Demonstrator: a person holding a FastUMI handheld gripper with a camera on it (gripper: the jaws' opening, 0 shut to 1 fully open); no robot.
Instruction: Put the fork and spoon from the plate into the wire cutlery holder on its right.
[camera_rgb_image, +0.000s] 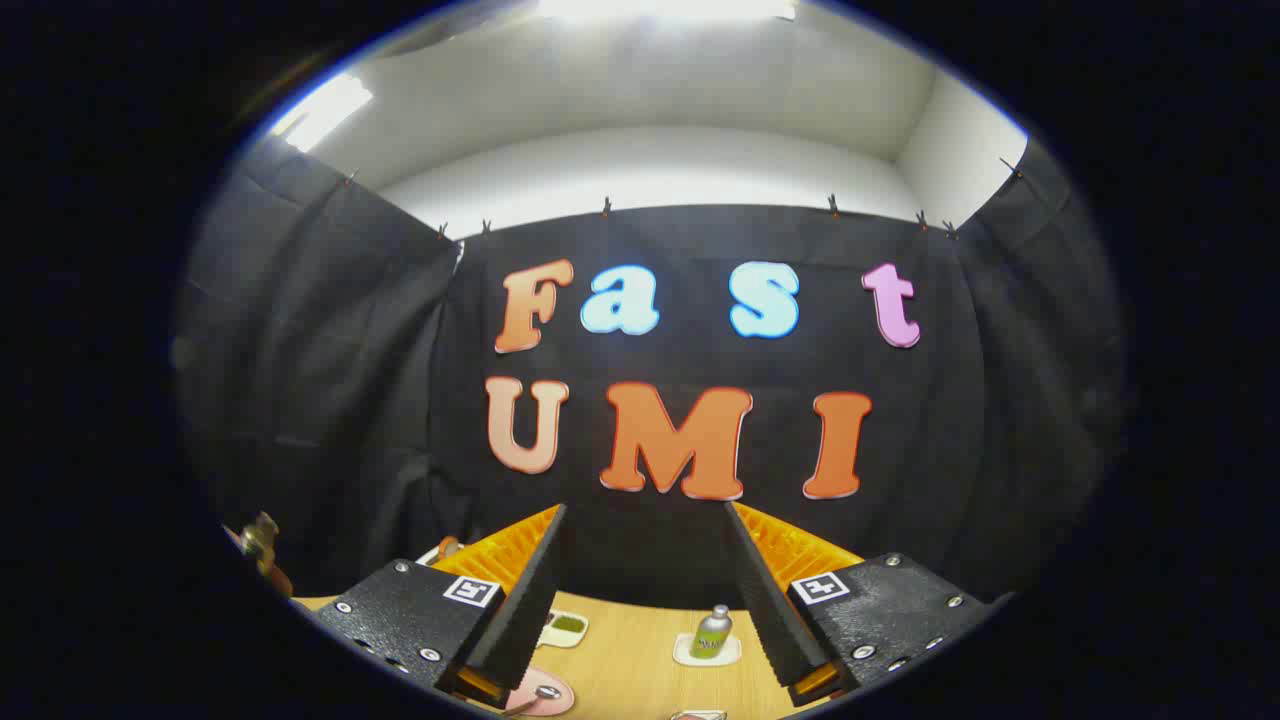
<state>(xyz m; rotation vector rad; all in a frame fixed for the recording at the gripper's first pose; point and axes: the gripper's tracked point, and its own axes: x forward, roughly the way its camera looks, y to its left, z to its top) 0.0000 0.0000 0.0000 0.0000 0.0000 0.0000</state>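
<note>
The hand-held two-finger gripper (645, 590) is pointing almost level at the booth's black wall, its fingers standing wide apart with nothing between them but open air and a strip of the light wooden tabletop (630, 670) below.

The round pink plate (545, 695) is peeking out low down, just under and inside the tip of the left finger. A small shiny metal piece (546, 691) is resting on it, probably the bowl of the spoon or the head of the fork (too little is showing to say which, and its long axis cannot be read from here). So the cutlery is lying below the fingers and a little to their left, not ahead of them; I judge that the coming move is calling for the gripper to be tipped steeply downward and brought over the plate.

The wire cutlery holder cannot be made out; a pale edge of something (697, 715) is showing at the very bottom between the fingers, to the right of the plate, but it is too cropped to name.

Further off on the table, a small green bottle with a silver cap (712, 632) is standing on a white coaster, close beside the right finger's inner face, and a little white dish with green contents (565, 627) is sitting near the left finger.
</note>
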